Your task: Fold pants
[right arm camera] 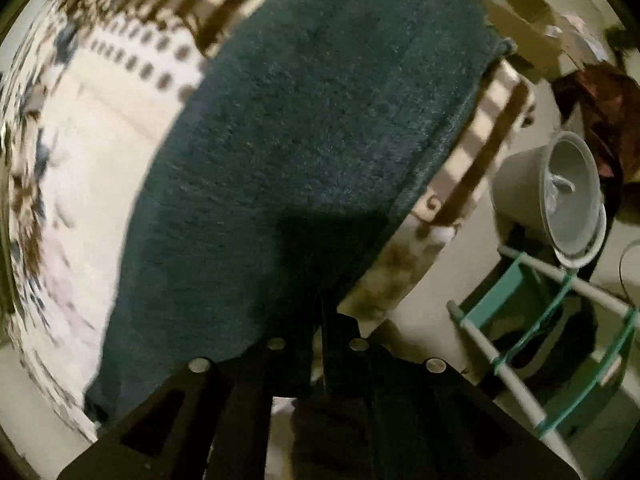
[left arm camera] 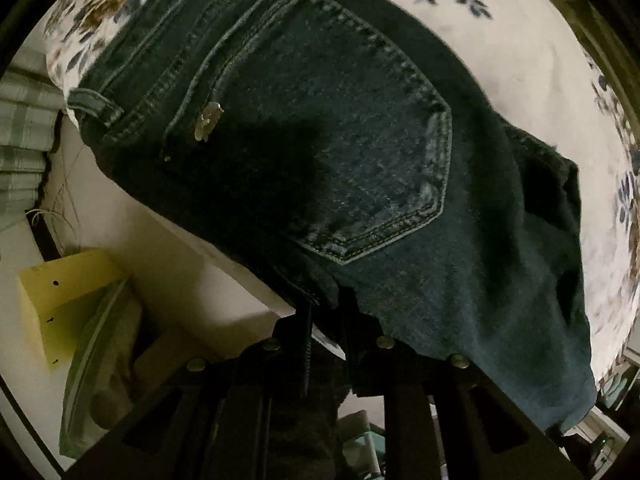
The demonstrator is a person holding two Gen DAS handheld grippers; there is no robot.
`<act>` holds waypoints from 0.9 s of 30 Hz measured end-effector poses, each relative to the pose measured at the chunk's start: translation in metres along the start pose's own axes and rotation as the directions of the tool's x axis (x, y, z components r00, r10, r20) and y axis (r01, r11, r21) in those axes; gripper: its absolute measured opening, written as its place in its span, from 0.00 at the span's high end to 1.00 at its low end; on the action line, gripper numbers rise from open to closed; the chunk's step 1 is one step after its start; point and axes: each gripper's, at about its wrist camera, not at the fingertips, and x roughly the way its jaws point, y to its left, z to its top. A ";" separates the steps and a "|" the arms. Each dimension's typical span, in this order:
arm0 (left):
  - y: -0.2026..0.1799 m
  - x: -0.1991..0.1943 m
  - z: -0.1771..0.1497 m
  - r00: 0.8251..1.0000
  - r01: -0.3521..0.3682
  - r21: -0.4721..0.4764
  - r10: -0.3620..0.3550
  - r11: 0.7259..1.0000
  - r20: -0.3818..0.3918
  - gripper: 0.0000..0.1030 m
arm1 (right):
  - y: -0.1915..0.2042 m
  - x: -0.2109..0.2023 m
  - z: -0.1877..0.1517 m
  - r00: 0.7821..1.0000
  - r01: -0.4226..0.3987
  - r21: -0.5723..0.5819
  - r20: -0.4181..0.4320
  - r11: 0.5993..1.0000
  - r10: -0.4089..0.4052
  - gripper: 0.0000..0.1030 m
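Observation:
Dark blue denim pants lie on a floral bedsheet, back pocket up, waistband and belt loop at the upper left. My left gripper is shut on the near edge of the pants, below the pocket. In the right wrist view a pant leg stretches away over the bed. My right gripper is shut on the near edge of that leg.
The bed's edge runs close to both grippers. Beside the bed in the left wrist view are a yellow box and a clear plastic bag. In the right wrist view a grey bucket and a teal-and-white rack stand on the floor at right.

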 end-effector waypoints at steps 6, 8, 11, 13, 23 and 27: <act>-0.017 -0.032 -0.015 0.998 -0.014 0.071 0.010 0.997 0.062 0.30 | -0.049 -0.046 -0.001 0.987 -0.130 0.029 0.097 0.991 0.127 0.61; -0.027 -0.043 -0.023 0.995 -0.022 0.098 0.012 0.995 0.103 0.20 | -0.069 -0.061 0.012 0.977 -0.162 0.054 0.151 0.985 0.153 0.60; -0.044 -0.051 -0.034 0.987 -0.058 0.146 0.035 0.988 0.156 0.19 | -0.090 -0.072 0.039 0.960 -0.203 0.108 0.215 0.973 0.176 0.60; -0.053 -0.048 -0.040 0.986 -0.073 0.163 0.047 0.984 0.160 0.20 | -0.102 -0.074 0.064 0.943 -0.251 0.146 0.261 0.957 0.207 0.60; -0.081 -0.038 -0.052 0.984 -0.119 0.208 0.088 0.971 0.156 0.19 | -0.108 -0.065 0.102 0.938 -0.156 0.209 0.336 0.965 0.079 0.97; -0.071 -0.038 -0.050 0.982 -0.126 0.188 0.096 0.974 0.163 0.20 | -0.109 -0.073 0.084 0.943 -0.083 0.200 0.332 0.976 0.012 0.97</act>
